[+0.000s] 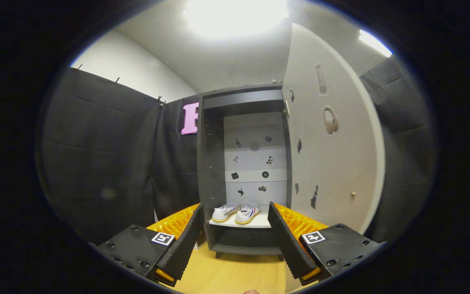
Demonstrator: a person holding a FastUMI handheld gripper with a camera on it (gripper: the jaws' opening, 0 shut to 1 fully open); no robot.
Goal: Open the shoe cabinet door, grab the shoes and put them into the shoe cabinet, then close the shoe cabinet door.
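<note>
The gripper (235,241) is spread wide and holding nothing; its ribbed, wedge-shaped fingers (184,241) stand well apart, with bare floor (235,273) showing between them. Straight ahead at twelve o'clock, beyond the fingertips, stands the shoe cabinet (243,171), a tall, boxy unit with dark matte sides and a pale back panel dotted with small stickers. The shoes (237,212) are inside it: a white pair with yellowish soles and coloured stripes, side by side on a light flat shelf (259,222), toes pointing toward the gripper. Below that shelf is a darker, lower compartment. The cabinet door (333,143) hangs open at about two o'clock, a smooth pale slab with more stickers on its inner face and a small knob near its outer edge. The floor is a smooth, warm yellow with a wood look. Black quilted cloth (96,155) drapes the booth at nine and three o'clock, under a plain white ceiling with a bright light (235,16).
</note>
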